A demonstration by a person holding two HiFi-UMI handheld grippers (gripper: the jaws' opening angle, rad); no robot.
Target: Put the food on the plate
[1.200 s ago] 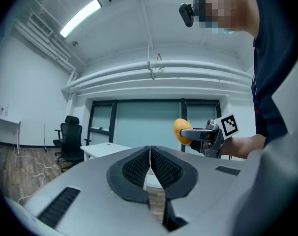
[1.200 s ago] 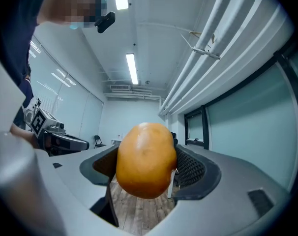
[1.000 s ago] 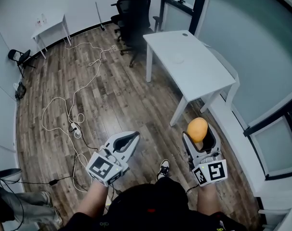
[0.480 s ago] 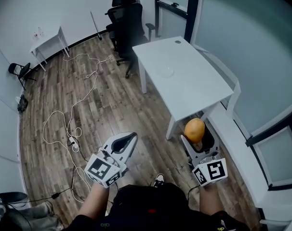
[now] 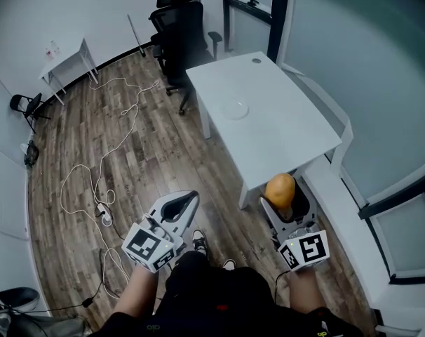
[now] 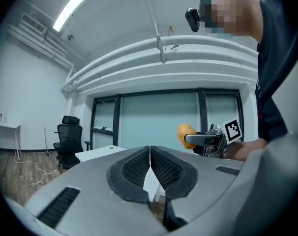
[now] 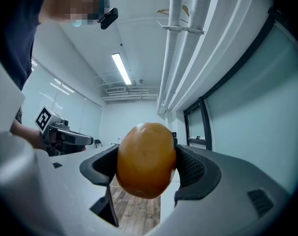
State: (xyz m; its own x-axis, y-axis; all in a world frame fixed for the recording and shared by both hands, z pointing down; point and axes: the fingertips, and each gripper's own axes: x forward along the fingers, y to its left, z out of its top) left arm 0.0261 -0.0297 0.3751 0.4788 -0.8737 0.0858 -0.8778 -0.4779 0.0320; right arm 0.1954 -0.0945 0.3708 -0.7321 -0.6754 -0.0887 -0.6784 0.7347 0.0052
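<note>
1. The floor point(image 5: 142, 146) is wood-grain plank, hard and matte. If the food falls here, it would probably bruise or roll away.
2. The surface point(image 5: 289, 128) is a smooth white rectangular slab on thin white legs. Its near corner sits close to the carried food, so a careless swing could knock the food against it.
3. A thin white cable point(image 5: 93, 167) lies in loose loops on the floor to the left. It looks like a trip hazard if the person strays that way.
4. The plate point(image 5: 235, 109) is round, shallow and pale, and hard to see against the white top. A misjudged rim could leave the food half off it.
5. The right tool point(image 5: 282, 202) has grey plastic jaws with ribbed dark pads, and they clamp the food by its sides.
6. The left tool point(image 6: 150, 168) has its ribbed pads pressed together with nothing between them.
7. The food point(image 7: 146, 160) is egg-shaped, with smooth orange-yellow skin. It is held in the air, well apart from the plate. Its curved, slick sides could slip out of the grip, and once set down it may roll.
</note>
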